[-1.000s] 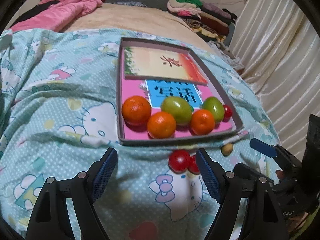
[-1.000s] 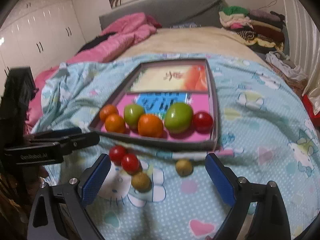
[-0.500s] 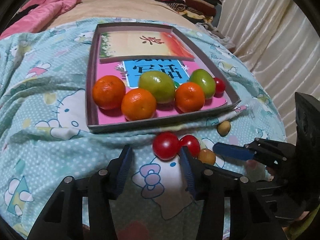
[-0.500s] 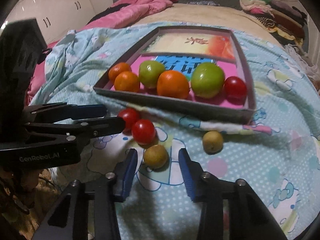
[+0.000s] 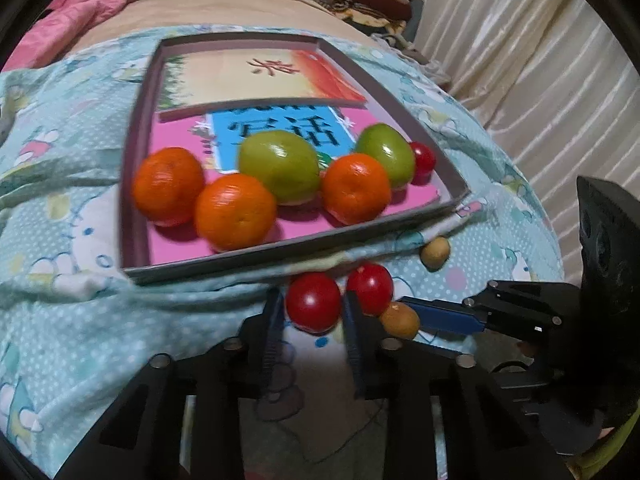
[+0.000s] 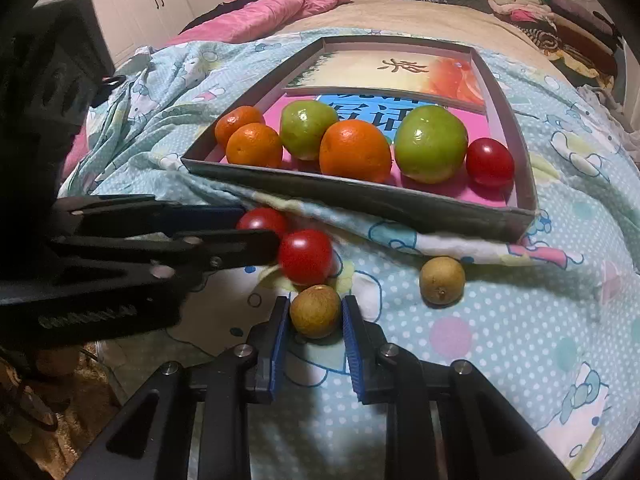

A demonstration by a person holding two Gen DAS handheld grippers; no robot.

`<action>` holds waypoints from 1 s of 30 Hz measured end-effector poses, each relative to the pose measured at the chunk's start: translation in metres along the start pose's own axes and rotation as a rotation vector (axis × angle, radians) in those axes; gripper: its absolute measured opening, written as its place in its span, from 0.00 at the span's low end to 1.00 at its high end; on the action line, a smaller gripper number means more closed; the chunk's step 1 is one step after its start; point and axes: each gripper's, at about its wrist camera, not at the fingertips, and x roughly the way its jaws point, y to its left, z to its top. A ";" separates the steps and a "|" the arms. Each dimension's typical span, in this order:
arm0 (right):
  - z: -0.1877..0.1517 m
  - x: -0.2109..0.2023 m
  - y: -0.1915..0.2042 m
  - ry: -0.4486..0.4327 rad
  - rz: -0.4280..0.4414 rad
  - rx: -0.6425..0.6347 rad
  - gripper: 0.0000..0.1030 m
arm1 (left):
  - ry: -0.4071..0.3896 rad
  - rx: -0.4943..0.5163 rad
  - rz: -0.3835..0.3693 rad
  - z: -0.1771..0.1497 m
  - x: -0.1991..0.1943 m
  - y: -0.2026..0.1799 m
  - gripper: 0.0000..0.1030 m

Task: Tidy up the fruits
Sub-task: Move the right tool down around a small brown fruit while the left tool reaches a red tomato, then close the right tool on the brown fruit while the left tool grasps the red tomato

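In the left wrist view, a glossy red tomato (image 5: 313, 301) near the bed's front edge is bracketed by the left claw (image 5: 308, 316), seemingly clenched on it; lifting into the tray (image 5: 132, 184) is called for. In the right wrist view, a dull brown longan (image 6: 315, 311) is likewise enclosed by the right claw (image 6: 315, 334).

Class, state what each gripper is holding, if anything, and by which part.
Left gripper: a small red tomato, pinched across its sides. Right gripper: a small round brownish fruit, pinched across its sides. Both rest on the bedsheet.
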 end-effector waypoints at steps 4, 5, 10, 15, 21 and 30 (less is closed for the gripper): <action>0.001 -0.002 -0.004 -0.007 0.012 0.016 0.25 | -0.006 0.009 -0.007 0.001 0.001 -0.001 0.28; 0.001 -0.003 -0.004 -0.009 0.014 0.019 0.25 | -0.008 0.000 -0.017 0.001 0.000 0.000 0.28; 0.001 -0.013 -0.008 -0.050 0.034 0.033 0.25 | -0.074 -0.019 -0.036 0.002 -0.022 0.005 0.28; 0.006 -0.038 -0.016 -0.163 0.043 0.057 0.25 | -0.159 -0.023 -0.019 0.003 -0.051 0.006 0.28; 0.013 -0.060 -0.027 -0.280 0.020 0.069 0.26 | -0.227 -0.036 -0.017 0.012 -0.070 0.010 0.28; 0.020 -0.072 -0.046 -0.342 -0.021 0.104 0.26 | -0.242 -0.030 -0.011 0.017 -0.067 0.004 0.28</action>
